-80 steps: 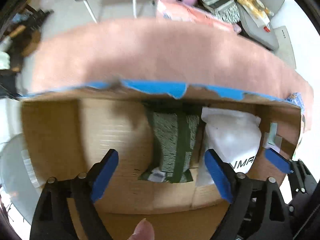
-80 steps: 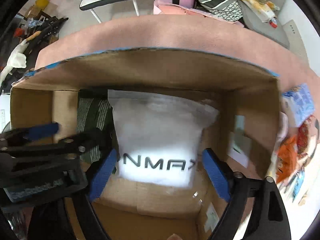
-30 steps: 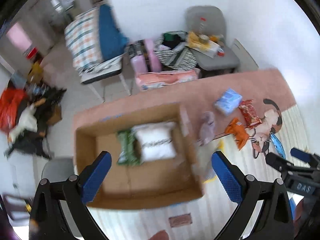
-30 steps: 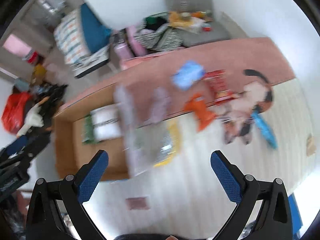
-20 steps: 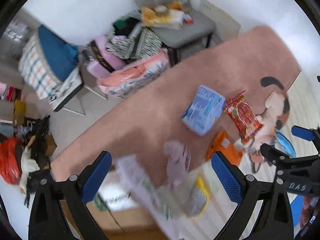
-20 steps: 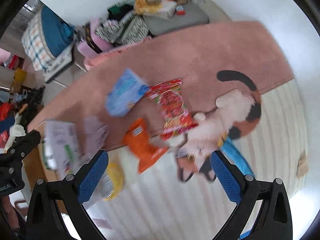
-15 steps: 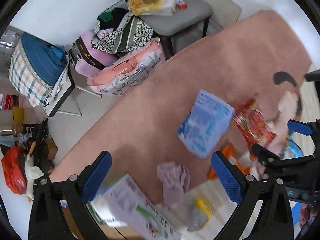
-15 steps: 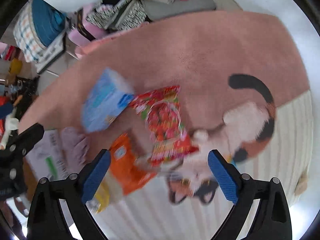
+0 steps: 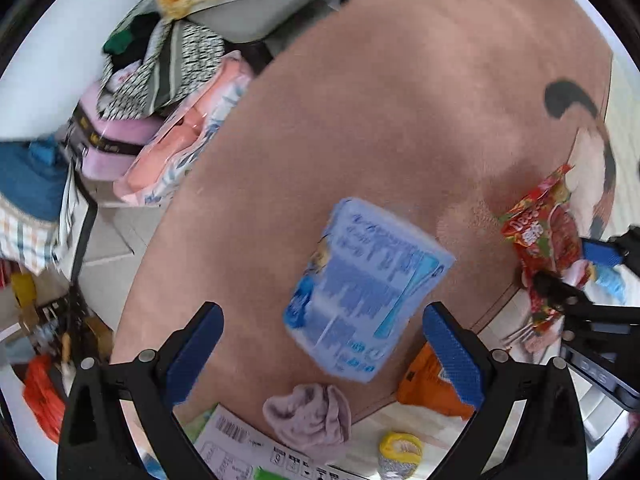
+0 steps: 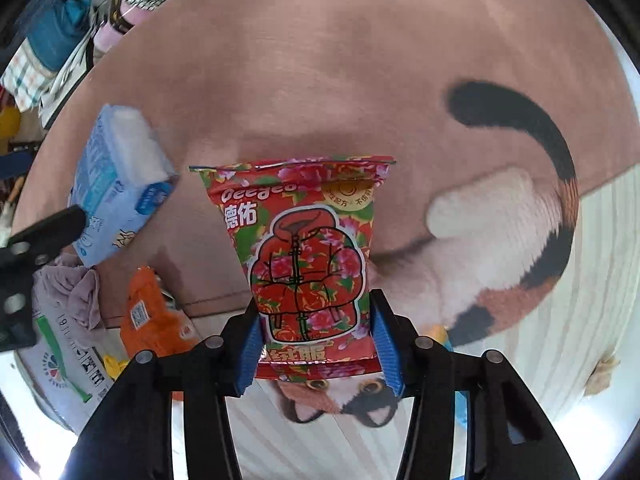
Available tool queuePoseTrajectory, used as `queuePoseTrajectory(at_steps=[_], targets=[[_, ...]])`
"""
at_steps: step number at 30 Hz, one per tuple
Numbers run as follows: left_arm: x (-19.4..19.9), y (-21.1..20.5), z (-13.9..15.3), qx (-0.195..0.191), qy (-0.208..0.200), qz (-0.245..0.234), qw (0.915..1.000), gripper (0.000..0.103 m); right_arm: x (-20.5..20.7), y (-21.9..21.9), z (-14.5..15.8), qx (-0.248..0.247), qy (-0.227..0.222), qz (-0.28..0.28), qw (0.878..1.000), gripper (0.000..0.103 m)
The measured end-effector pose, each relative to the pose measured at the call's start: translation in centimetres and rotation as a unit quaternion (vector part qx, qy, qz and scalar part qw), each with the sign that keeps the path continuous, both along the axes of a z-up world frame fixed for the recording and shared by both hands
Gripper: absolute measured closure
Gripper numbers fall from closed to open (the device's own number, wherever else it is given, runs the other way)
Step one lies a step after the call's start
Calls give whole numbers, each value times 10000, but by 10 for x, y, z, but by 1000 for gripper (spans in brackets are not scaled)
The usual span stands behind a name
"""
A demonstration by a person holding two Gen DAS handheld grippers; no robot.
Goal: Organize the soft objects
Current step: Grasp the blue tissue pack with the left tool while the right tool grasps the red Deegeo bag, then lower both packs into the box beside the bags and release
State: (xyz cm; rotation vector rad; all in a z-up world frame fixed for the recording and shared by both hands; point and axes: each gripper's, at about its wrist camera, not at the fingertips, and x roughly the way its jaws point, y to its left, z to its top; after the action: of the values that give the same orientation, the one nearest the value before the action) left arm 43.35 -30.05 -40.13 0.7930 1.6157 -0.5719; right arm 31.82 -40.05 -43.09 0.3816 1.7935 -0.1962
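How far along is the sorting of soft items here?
Done: nothing these views confirm. In hand: the right claw, jaws just closing, grips the red floral packet; the open left claw hovers over the blue pack. Remaining: orange pouch, mauve cloth and yellow item lie loose.

Right tongs (image 10: 318,344): low in the middle, blue pads on either side of the red packet's lower end; the jaws have just been closing, and the pads now press its edges.
Red packet (image 10: 308,256): flowered, a jacket drawn on it, lying on the pink rug, its bottom edge over the cat's face.
Pink rug (image 10: 320,72): a calico cat pattern (image 10: 500,240) at right.
Blue pack (image 10: 120,188): left of the red packet, apart from it.
Left tongs (image 10: 44,232): black arm at the left edge, tip at the blue pack.
Orange bag (image 10: 152,316): below the blue pack.
Mauve cloth (image 10: 76,292): beside the orange bag, over a white box (image 10: 68,360).
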Motion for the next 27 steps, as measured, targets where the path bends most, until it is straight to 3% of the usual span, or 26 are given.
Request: queuePoseTrajectory(at_steps=[4,6,7,8,12,14,22,27], targets=[[-10,-15,-18,241,43,-443,9987,1,2,-7,-6,105,71,30,9999,50],[-12,-16,-24,292,70,-475,9984,14,7,-7,-11,49,119,68,9999,49],[-13,-15,-26,286,148,-392,9987,33,12,-7,-14,33,162,76,9998,48],[-13,-13,-27,261,254,-288,9989,46,16,-5,-16,24,193,76,9998,46],[-16,-4,-18,144,80,46,9999,55,26,6,-14,-227,185,112,9995,53],[-18,4,-8,12,-65,286,9996,65,25,12,-8,-327,115,103,9993,55],[-27,52,52,-649,-368,1310,9886,76,5,42,51,-282,-446,77,9986,56],[-41,108,115,-1394,-396,2053,9679,76,-17,87,108,-185,-929,335,9949,56]])
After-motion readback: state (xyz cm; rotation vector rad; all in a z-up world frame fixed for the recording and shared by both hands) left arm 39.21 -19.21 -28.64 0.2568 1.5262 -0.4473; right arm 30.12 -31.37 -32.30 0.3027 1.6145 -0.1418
